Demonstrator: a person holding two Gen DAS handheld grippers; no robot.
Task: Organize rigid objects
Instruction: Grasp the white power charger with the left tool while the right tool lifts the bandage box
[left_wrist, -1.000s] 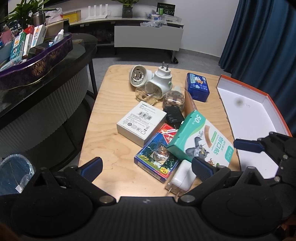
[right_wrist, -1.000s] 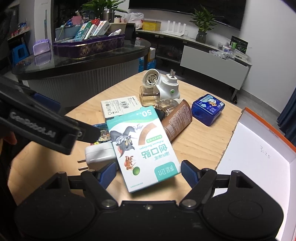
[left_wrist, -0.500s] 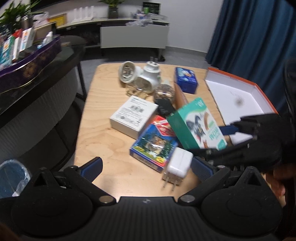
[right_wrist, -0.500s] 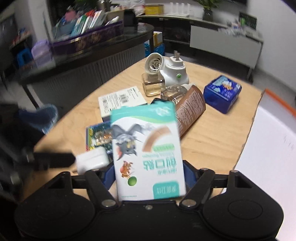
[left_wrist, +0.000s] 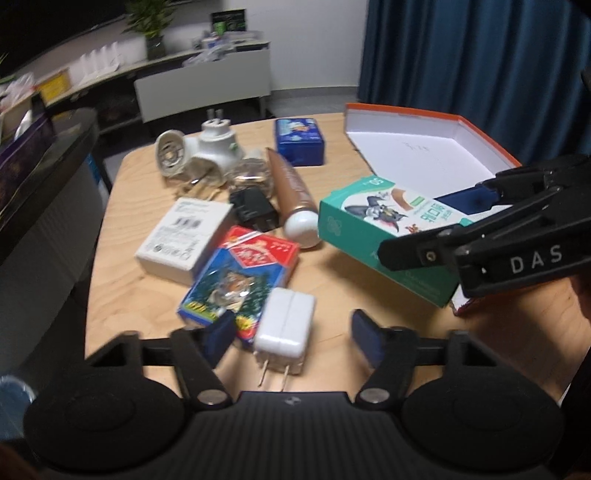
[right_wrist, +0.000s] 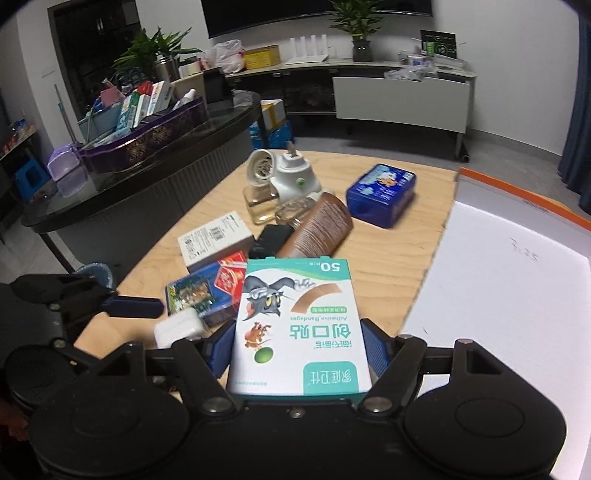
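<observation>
1. The light wooden bench (left_wrist: 122, 295) is bare along its near-left edge, beside the left gripper (left_wrist: 291, 332); ahead of those fingers the clutter crowds together.
2. The shallow white box with orange rim (right_wrist: 517, 295) lies open and roomy to the right of the right gripper (right_wrist: 295, 349).
3. The right fingers grasp the green-and-white adhesive-bandage carton (right_wrist: 299, 325) by its sides, lifted off the bench.
4. The left fingers are closing, not yet pressing; the white plug-in charger (left_wrist: 284, 325) lies between them, touching the blue-and-red playing-card pack (left_wrist: 240, 280).
</observation>
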